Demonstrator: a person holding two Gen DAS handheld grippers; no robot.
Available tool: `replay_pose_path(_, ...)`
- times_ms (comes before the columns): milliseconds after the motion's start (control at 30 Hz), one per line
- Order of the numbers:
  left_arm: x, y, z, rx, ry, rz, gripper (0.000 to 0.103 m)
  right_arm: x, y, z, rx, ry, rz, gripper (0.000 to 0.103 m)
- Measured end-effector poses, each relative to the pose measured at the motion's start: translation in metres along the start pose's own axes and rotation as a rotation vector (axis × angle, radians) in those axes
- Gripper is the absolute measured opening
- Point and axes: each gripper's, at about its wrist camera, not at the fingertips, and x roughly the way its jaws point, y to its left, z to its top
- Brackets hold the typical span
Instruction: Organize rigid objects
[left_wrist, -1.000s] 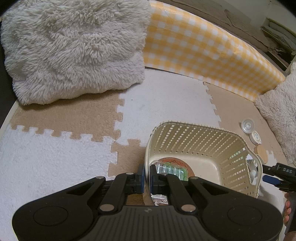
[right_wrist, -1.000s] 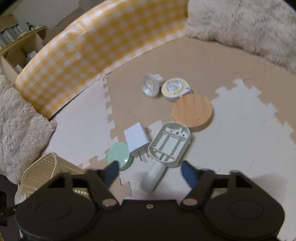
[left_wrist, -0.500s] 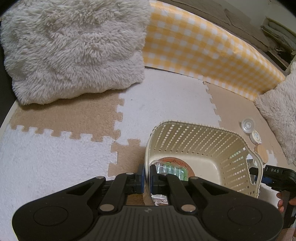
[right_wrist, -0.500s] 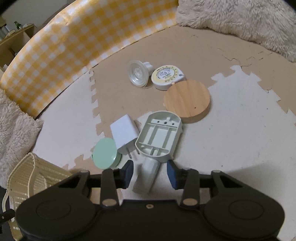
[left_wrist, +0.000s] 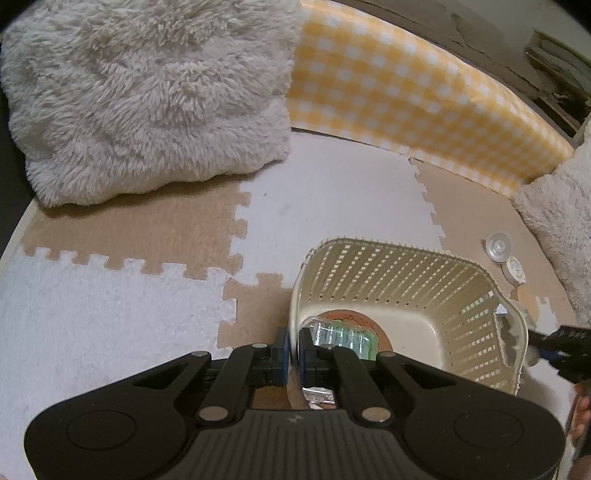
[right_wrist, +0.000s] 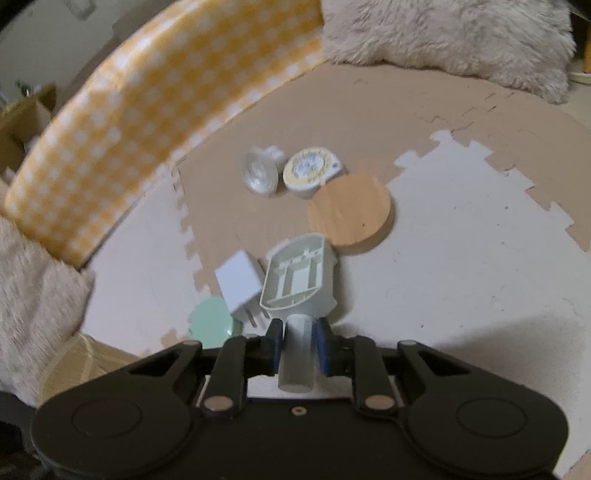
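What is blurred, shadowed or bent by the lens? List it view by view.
Left wrist view: sharp and evenly lit; the fisheye bows the checked bolster into an arc and blackens the corners. Right wrist view: motion blur smears the same bolster and the clear round piece; a soft dark shadow lies on the white mat at lower right.

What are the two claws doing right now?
Left gripper: shut on the basket rim.
Right gripper: jaws closing on the grey handled part.
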Motion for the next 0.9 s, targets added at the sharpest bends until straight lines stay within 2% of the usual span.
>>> replay_pose_path(200, 0.000, 0.001, 0.000, -0.001, 0.001, 0.000, 0.004, -0.024, 0.012, 0.002, -0.004, -0.043, 0.086, 0.019)
replay_pose_path(300, 0.000, 0.001, 0.000, -0.003, 0.004, 0.000, 0.004, -0.030, 0.020, 0.000, -0.037, -0.042, 0.095, 0.019)
replay_pose_path(667, -0.001, 0.001, 0.000, -0.004, 0.006, 0.000, 0.004, -0.007, 0.025, -0.024, -0.268, 0.134, -0.059, 0.019)
replay_pose_path(767, -0.001, 0.001, 0.000, -0.005, 0.006, -0.001, 0.004, 0.000, 0.028, -0.029, -0.322, 0.147, -0.098, 0.033)
replay_pose_path(833, -0.001, 0.001, 0.000, -0.005, 0.006, -0.001, 0.005, 0.002, 0.032, -0.032, -0.363, 0.138, -0.120, 0.050)
replay_pose_path(900, -0.001, 0.001, 0.000, -0.004, 0.006, 0.000, 0.005, 0.002, 0.036, -0.032, -0.391, 0.108, -0.135, 0.056)
